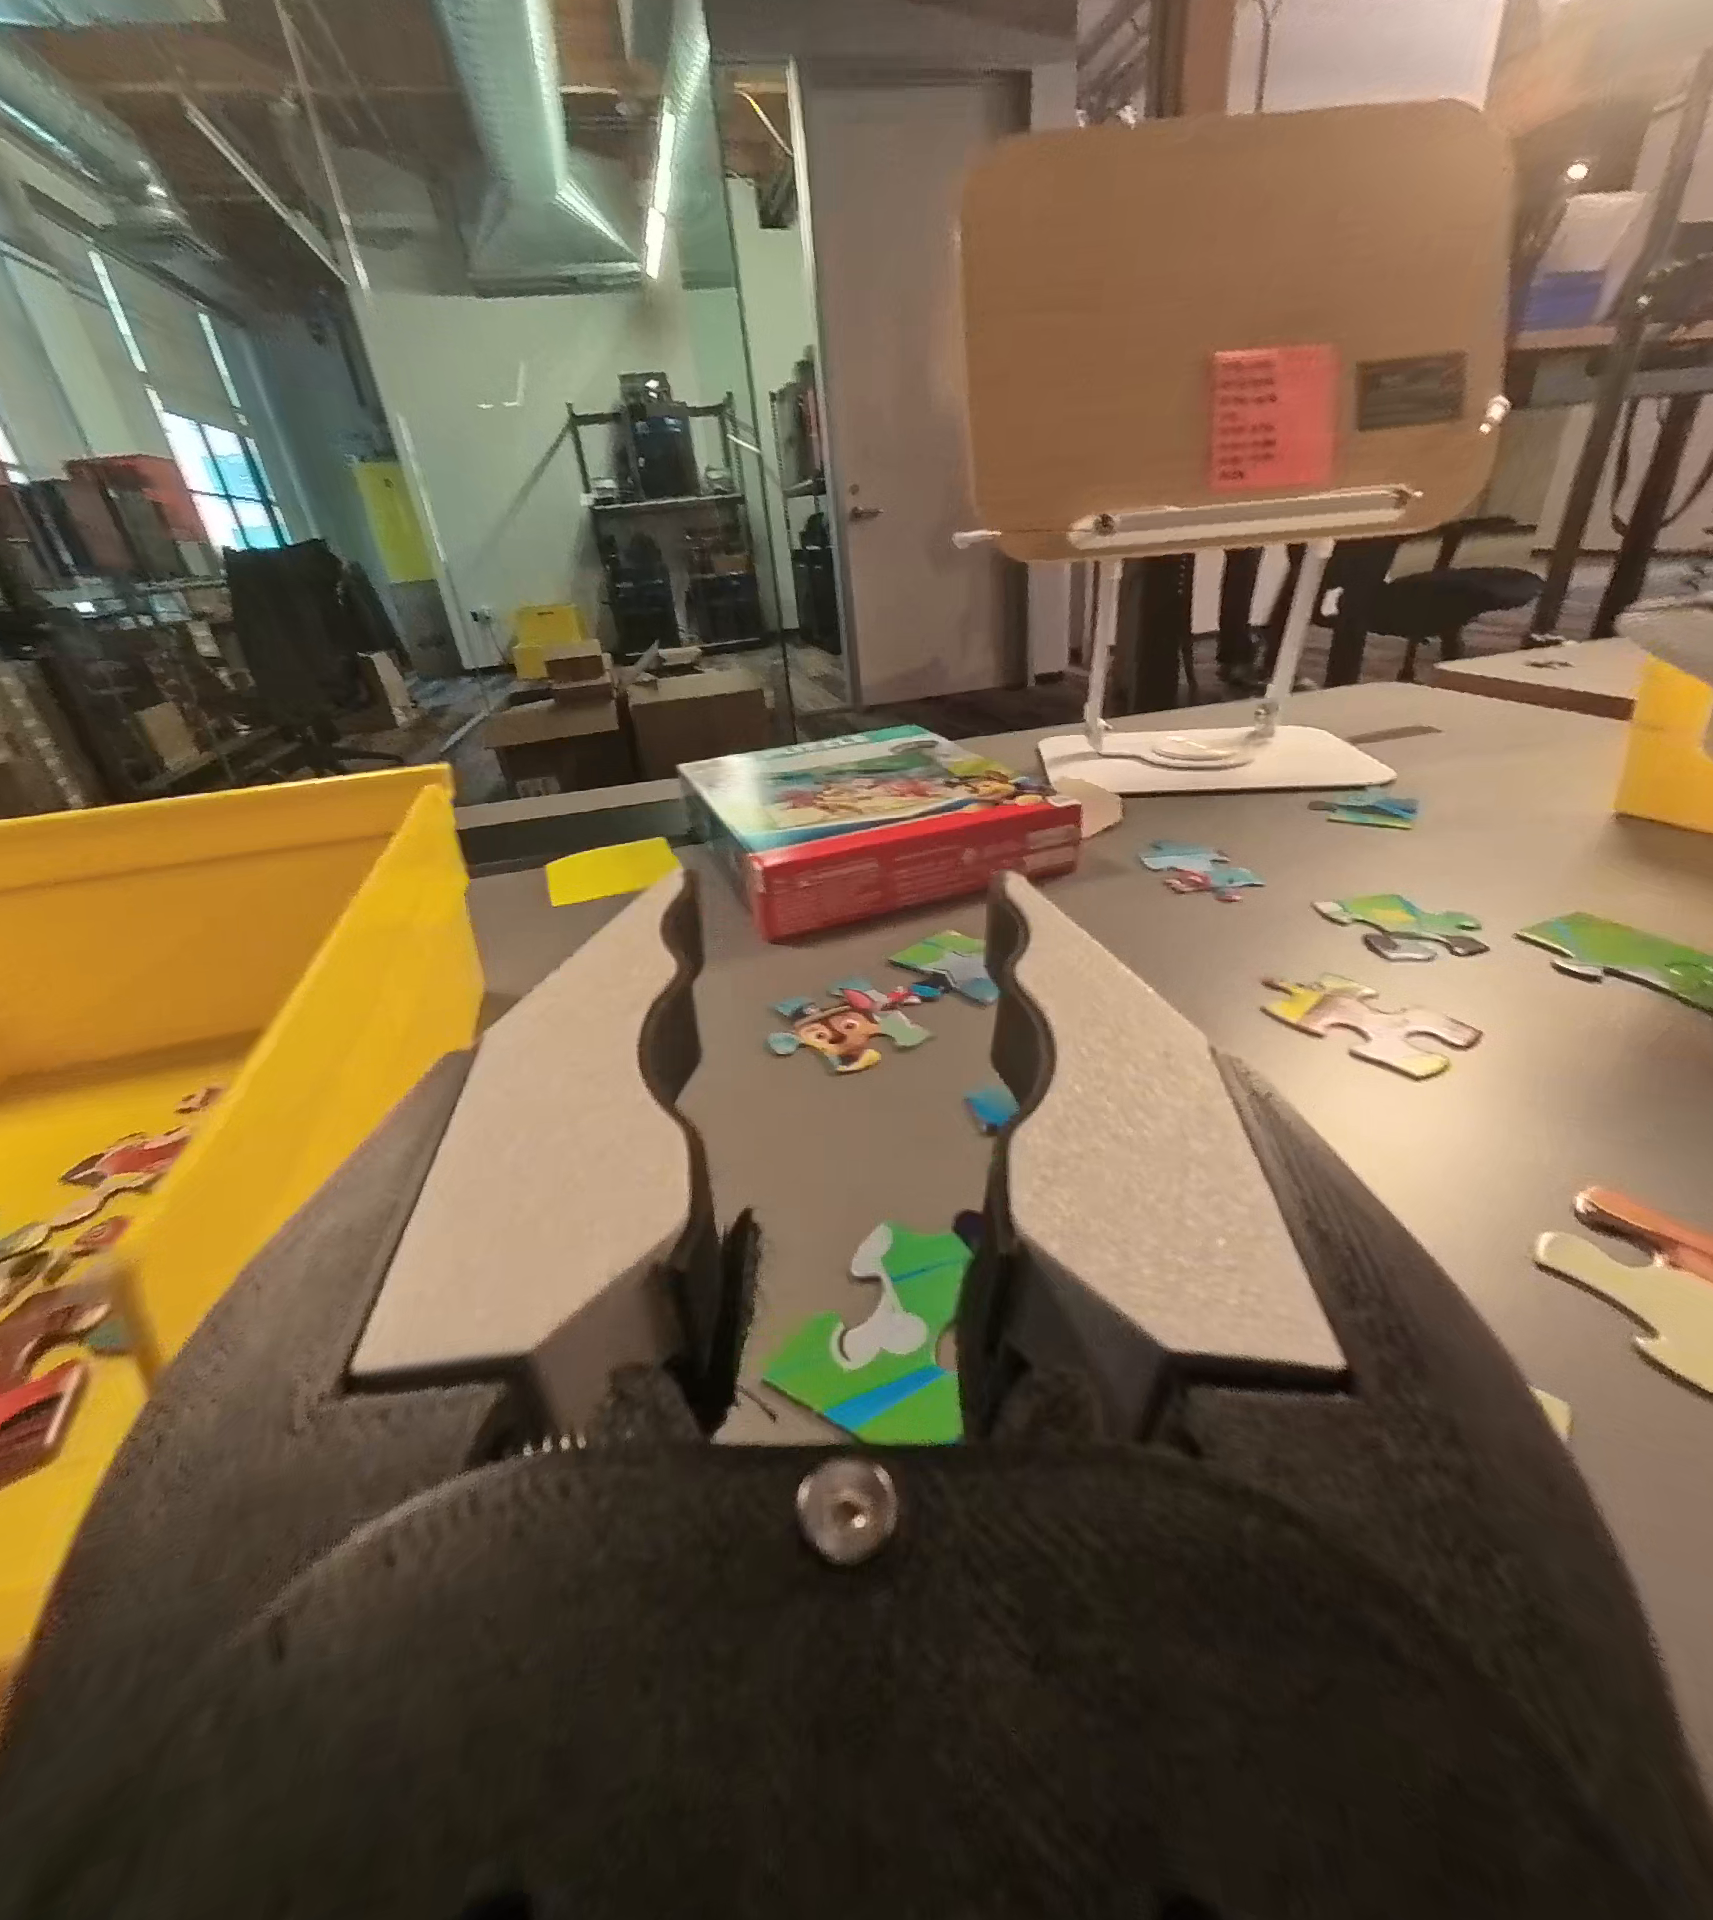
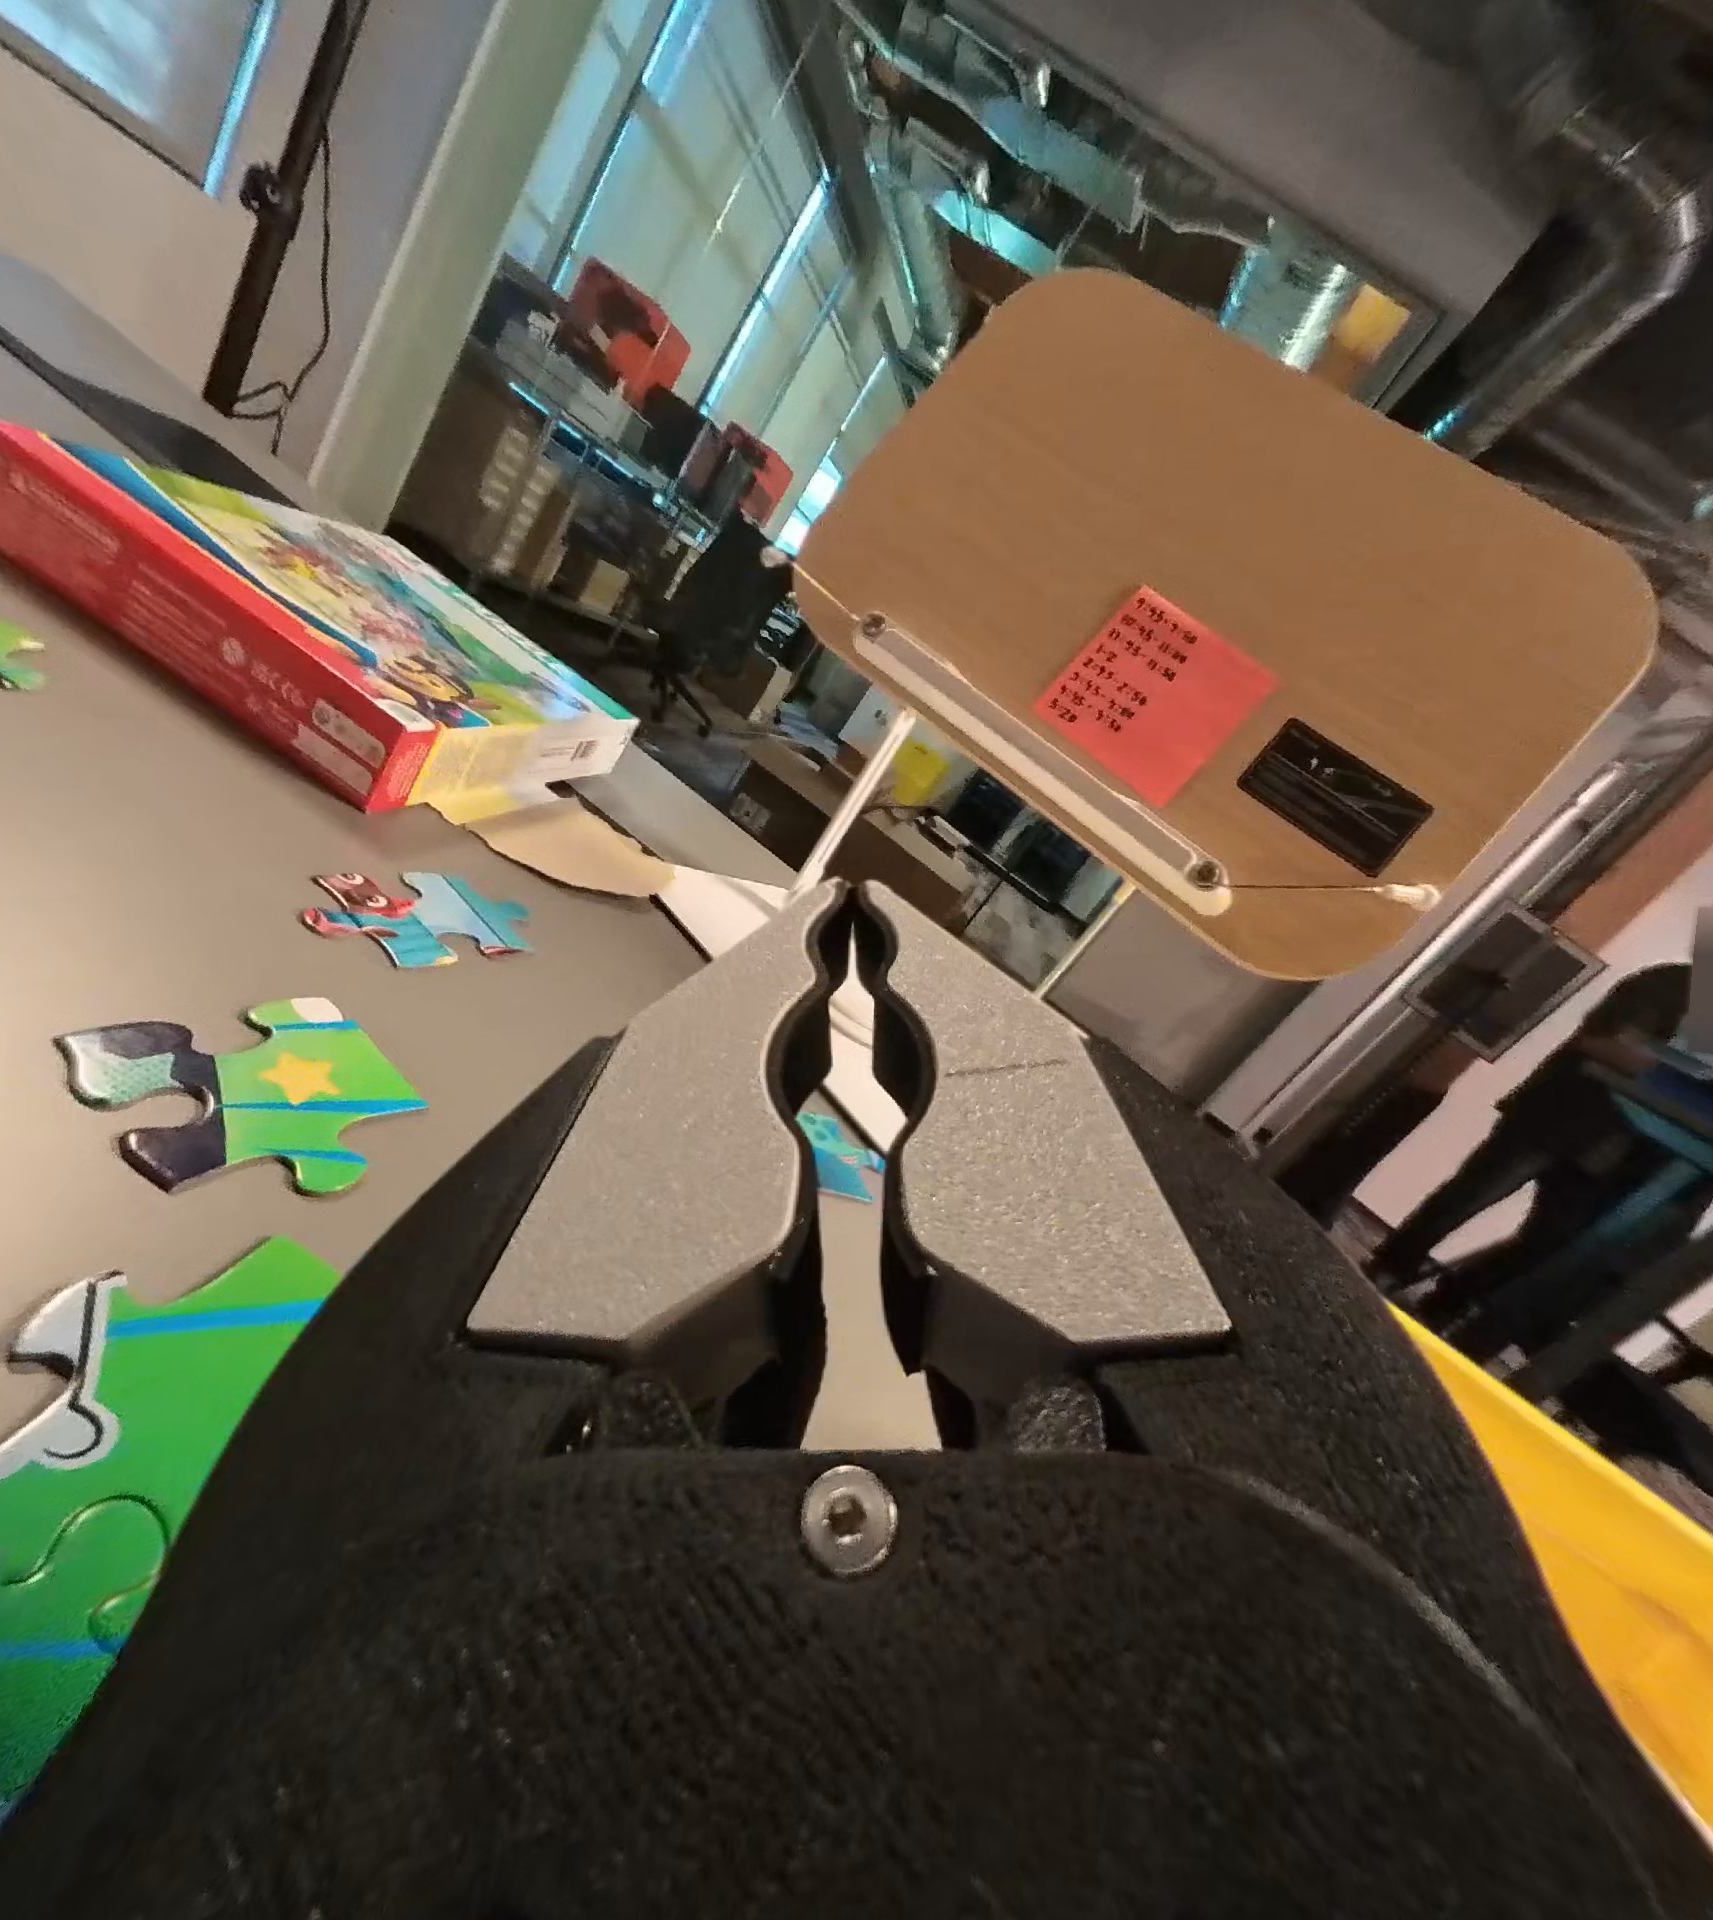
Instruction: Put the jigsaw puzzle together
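The left gripper (image 1: 841,935) hovers low over a grey table (image 1: 1454,1195) with its fingers spread wide and nothing between them, loose puzzle pieces lying on the surface below: a cartoon-dog piece (image 1: 847,1029) just past the fingertips and a green piece with a white bone shape (image 1: 883,1340) under the base of the fingers. Just to its left stands a yellow bin (image 1: 208,987) already holding a heap of puzzle pieces (image 1: 10,1320), while ahead lies the red-sided puzzle box (image 1: 883,831), and to its right further pieces sit scattered and unjoined across the table. The right gripper (image 2: 852,914), tilted over the same table, has its fingertips brought together with nothing visible between them; to its left lie a green piece with a yellow star (image 2: 249,1091), a red and blue piece (image 2: 416,920) and a larger joined green section (image 2: 104,1455). Beyond its tips rises a wooden board on a white stand (image 2: 1247,623) bearing a pink note (image 2: 1153,691), and a second yellow bin (image 2: 1610,1610) edges in at its right. On this evidence, many pieces are binned and many remain on the table.
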A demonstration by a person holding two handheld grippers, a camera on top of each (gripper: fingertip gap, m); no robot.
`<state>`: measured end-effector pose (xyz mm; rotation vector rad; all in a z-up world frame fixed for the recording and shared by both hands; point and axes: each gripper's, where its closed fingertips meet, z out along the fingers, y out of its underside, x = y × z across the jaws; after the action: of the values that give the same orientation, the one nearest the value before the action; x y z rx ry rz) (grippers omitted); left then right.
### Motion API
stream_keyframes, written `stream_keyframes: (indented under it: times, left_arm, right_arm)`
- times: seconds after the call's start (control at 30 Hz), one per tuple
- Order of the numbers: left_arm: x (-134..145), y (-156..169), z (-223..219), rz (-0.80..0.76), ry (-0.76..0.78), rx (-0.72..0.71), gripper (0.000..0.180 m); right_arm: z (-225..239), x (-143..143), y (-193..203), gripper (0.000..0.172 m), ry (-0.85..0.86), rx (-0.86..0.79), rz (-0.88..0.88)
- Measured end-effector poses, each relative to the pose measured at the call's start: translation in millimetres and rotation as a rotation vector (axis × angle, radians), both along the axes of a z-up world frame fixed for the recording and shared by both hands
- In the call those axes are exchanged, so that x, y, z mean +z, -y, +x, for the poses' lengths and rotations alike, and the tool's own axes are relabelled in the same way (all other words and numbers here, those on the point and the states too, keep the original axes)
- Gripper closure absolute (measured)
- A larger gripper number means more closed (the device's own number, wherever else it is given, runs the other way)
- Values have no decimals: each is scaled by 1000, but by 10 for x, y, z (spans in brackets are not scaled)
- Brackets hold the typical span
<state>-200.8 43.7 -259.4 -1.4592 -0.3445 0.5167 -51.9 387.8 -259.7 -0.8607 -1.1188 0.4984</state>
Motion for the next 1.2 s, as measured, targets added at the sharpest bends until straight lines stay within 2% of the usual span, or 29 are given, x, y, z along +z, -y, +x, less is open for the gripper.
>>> stream_keyframes:
  times: [0.13, 0.2, 0.4, 0.5, 0.53, 0.6, 0.67, 0.8, 0.83, 0.9, 1.03, 1.17, 1.2]
  left_arm:
    - [242, 158, 57, 142, -77, -4, 125]
    - [362, 220, 134, 207, -137, -11, 114]
    - [430, 217, 246, 189, -241, 8, 112]
    - [527, 420, 211, 202, -276, 101, 108]
    - [520, 516, 153, 185, -276, 153, 112]
    - [383, 665, -25, 99, -220, 235, 110]
    - [144, 771, -223, 4, -98, 271, 106]
    - [-317, 892, -468, -116, 170, 251, 112]
    - [-385, 894, -490, -131, 225, 232, 118]
    - [-436, 833, -460, -149, 285, 153, 139]
    - [-447, 741, -411, -155, 286, 112, 145]
    - [-427, 514, -154, -168, 285, -31, 145]
    - [-367, 499, -106, -159, 268, -52, 140]
  right_arm:
    - [-10, -6, 34, 172, 6, 15, 16]
    - [-6, -19, 27, 172, 9, 19, 6]
    - [32, -43, -75, 172, 7, -3, -42]
    - [43, -52, -109, 172, 3, -6, -68]
    - [45, -54, -117, 172, 2, -7, -73]
    - [43, -64, -130, 172, 4, -9, -83]
    - [35, -76, -138, 172, 9, -12, -86]
    - [21, -96, -184, 172, 18, -31, -92]
    - [26, -97, -199, 172, 17, -38, -96]
    - [43, -93, -224, 172, 10, -51, -104]
    - [56, -120, -291, 172, 15, -78, -136]
    - [76, -128, -343, 172, 14, -112, -144]
    - [82, -127, -355, 172, 13, -120, -144]
